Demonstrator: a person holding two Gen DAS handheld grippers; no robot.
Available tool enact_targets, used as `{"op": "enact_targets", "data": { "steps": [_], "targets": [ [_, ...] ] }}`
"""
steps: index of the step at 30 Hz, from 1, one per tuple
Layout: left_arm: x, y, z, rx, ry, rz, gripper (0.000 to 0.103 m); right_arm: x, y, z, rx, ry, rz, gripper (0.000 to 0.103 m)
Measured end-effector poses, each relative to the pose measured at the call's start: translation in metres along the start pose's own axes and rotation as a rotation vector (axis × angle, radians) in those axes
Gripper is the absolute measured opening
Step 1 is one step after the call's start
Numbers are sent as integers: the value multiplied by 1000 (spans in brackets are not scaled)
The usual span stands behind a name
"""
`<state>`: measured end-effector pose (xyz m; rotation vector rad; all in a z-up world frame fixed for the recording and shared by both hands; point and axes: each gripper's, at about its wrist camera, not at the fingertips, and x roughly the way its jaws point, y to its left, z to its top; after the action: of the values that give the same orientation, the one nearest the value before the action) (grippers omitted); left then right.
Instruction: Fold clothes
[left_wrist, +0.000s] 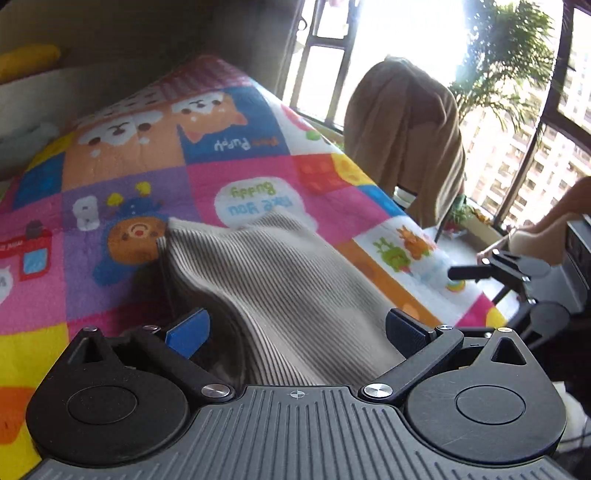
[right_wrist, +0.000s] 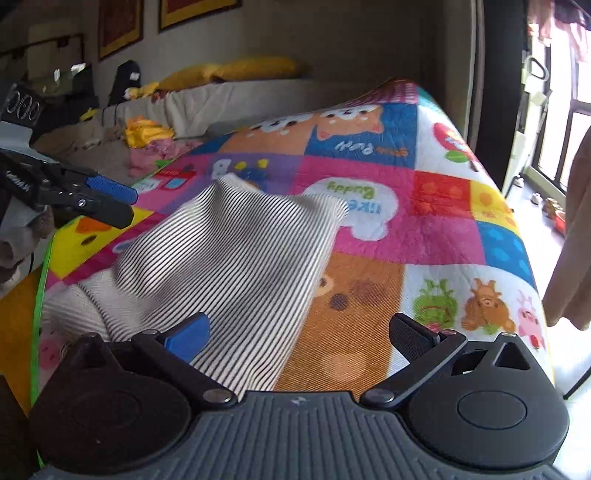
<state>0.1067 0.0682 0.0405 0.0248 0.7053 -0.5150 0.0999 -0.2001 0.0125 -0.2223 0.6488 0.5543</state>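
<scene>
We hold both tools spread wide and empty: the left gripper (left_wrist: 295, 328) over the striped garment (left_wrist: 273, 280), the right gripper (right_wrist: 299, 332) over its right edge; the garment lies rumpled on the colourful quilt (right_wrist: 424, 229), one end raised in a hump; we judge the fold barely started; next we must pinch two corners and draw the cloth flat.
</scene>
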Motion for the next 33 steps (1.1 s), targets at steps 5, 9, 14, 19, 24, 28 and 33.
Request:
{"op": "enact_targets", "data": {
  "steps": [5, 9, 14, 19, 24, 28, 33],
  "targets": [
    [8, -23, -50, 105, 99, 92, 103, 20, 18, -13, -41, 93, -24, 103],
    [1, -18, -62, 63, 107, 78, 103, 8, 20, -13, -65, 116, -30, 103],
    [-9, -20, -66, 66, 99, 47, 103, -6, 29, -20, -134, 129, -64, 103],
    [-26, 15, -45, -156, -27, -67, 103, -5, 25, -20, -97, 122, -72, 103],
    [2, 38, -30, -267, -52, -72, 103, 5, 20, -23, -28, 110, -58, 103],
    [31, 41, -21, -253, -16, -106, 103, 7, 13, -28, 44, 93, -38, 103],
    [32, 38, -6, -265, -55, -189, 103, 9, 3, -36, 135, 79, -1, 103]
  ]
}}
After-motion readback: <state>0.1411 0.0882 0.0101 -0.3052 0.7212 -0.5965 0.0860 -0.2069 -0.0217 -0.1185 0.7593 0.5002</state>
